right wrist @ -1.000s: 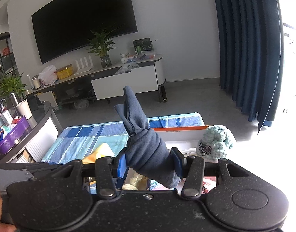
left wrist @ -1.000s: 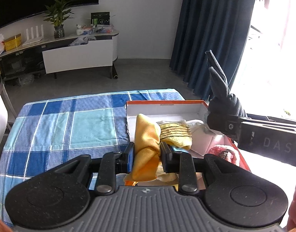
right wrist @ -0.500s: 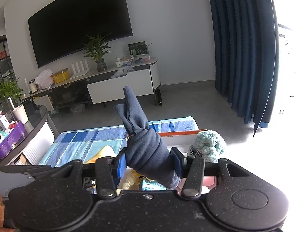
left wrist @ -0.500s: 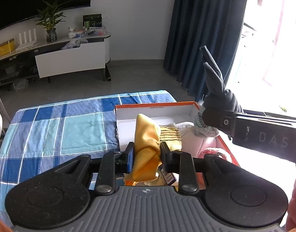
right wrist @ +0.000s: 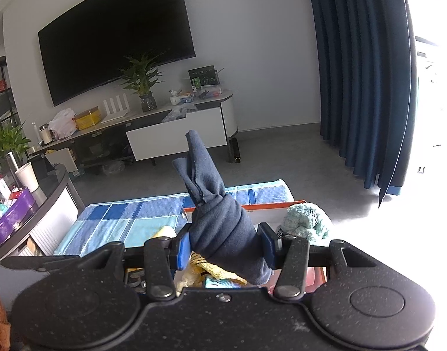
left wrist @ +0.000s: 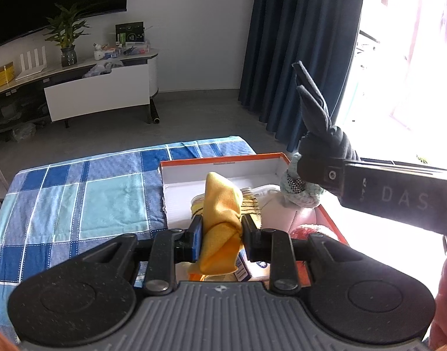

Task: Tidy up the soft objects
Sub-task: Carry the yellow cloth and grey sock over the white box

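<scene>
My left gripper [left wrist: 220, 235] is shut on a rolled yellow cloth [left wrist: 220, 219], held above the near end of an orange-rimmed white box [left wrist: 223, 166]. My right gripper [right wrist: 226, 242] is shut on a knotted dark blue cloth [right wrist: 220, 222] whose tail sticks up; in the left wrist view the same blue cloth [left wrist: 319, 128] hangs over the box's right side. In the box lie a yellow striped sock [left wrist: 251, 204], a mint knitted plush [left wrist: 299, 193], a white soft item [left wrist: 270, 193] and a pink fluffy item [left wrist: 308, 229].
The box rests on a blue checked tablecloth [left wrist: 77, 193] covering the table. Behind it are grey floor, a TV console [left wrist: 100, 93] with a plant and boxes, and dark blue curtains [left wrist: 299, 52]. A side counter with a purple tray [right wrist: 10, 222] stands at left.
Both grippers keep their grips. The left wrist view has shifted so the box and the right gripper sit further left, and the mint plush shows beside the blue cloth.
</scene>
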Motion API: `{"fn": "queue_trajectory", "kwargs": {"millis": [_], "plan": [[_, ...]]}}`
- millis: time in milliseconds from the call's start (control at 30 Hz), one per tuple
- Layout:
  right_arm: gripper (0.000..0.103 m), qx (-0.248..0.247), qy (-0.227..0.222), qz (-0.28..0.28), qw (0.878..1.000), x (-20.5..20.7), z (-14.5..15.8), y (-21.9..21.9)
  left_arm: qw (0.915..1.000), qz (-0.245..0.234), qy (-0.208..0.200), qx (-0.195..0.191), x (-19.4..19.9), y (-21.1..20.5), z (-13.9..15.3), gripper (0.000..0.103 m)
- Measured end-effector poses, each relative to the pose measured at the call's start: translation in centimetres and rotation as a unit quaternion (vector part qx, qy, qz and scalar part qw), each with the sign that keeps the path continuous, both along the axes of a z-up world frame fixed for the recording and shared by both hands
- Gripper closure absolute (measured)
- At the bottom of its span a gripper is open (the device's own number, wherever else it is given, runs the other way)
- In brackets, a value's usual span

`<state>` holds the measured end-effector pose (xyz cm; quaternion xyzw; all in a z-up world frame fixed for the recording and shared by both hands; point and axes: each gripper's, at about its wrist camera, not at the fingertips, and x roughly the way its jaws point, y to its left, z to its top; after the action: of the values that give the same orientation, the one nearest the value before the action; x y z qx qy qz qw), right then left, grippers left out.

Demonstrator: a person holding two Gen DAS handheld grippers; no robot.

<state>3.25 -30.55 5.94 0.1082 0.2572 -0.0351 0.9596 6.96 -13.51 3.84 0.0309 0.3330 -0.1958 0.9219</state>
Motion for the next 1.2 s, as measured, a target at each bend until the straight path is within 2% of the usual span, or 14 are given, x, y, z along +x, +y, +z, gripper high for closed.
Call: {"fn": "queue_trajectory", "kwargs": {"millis": [633, 1200], "plan": [[0.045, 0.004, 0.005, -0.01, 1.0, 0.4, -0.3, -0.8, 0.9999, -0.014, 0.006, 0.001, 0.2, -1.1, -0.4, 0.074], [0.045, 0.006, 0.01, -0.014, 1.0, 1.7, -0.7, -1.2, 0.9998, -0.006, 0.017, -0.003, 2.2, -1.3, -0.9, 0.074]]}}
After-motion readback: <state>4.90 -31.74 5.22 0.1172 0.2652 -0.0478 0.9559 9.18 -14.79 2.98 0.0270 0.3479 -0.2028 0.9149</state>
